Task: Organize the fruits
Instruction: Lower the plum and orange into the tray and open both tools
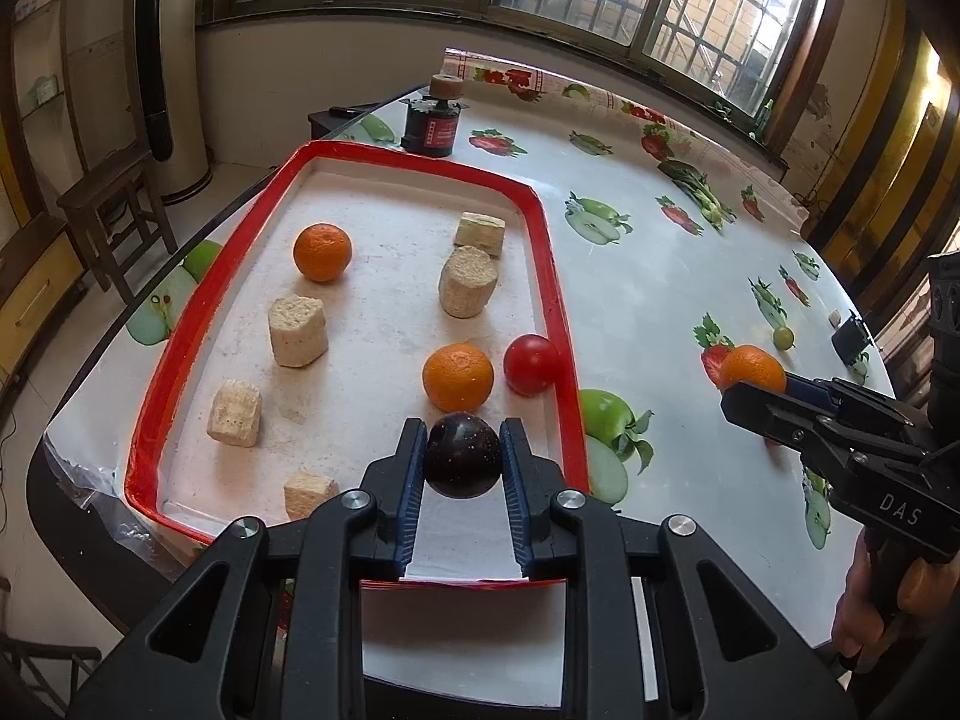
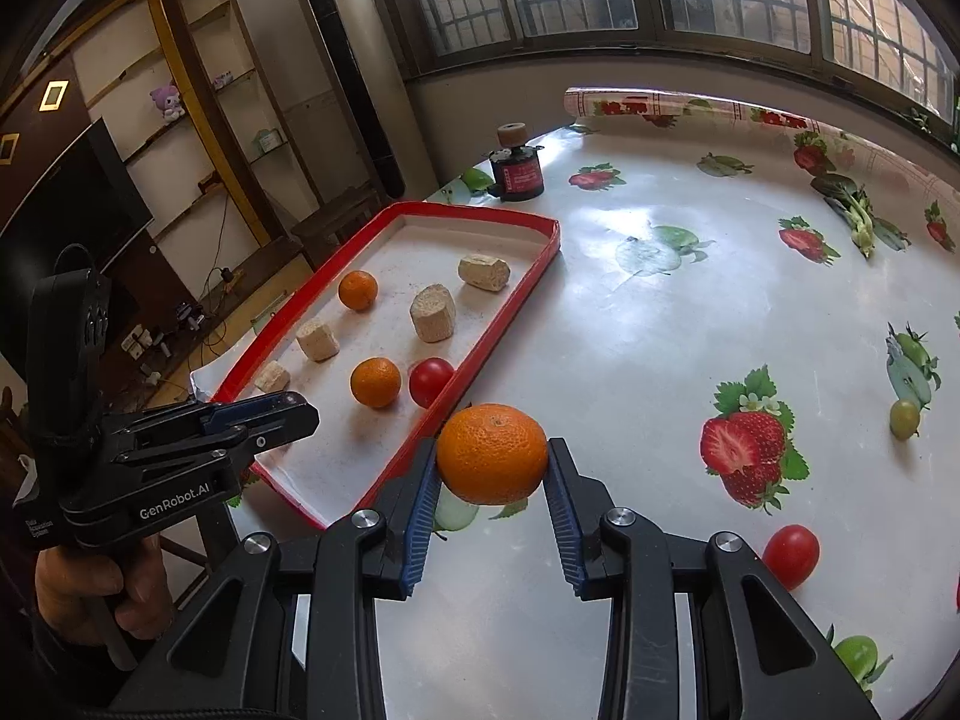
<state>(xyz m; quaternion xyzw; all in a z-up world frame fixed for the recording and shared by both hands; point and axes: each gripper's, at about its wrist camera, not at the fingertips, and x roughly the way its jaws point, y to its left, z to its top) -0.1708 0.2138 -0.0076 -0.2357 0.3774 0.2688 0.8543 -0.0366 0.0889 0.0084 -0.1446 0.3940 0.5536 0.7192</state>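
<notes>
Red-rimmed white tray [image 1: 555, 300] near table's left edge: two oranges, one red tomato [image 1: 531, 364], five beige chunks. Left gripper [image 1: 462, 456] clamps dark round plum [image 1: 462, 455] over tray's near edge; right gripper [image 2: 491, 468] clamps third orange tangerine [image 2: 491, 453] beside tray.

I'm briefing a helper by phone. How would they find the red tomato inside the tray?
Find the red-rimmed tray on the fruit-print table. By its right rim, beside an orange, sits the tomato: the tray's only red fruit, smooth and glossy.
</notes>
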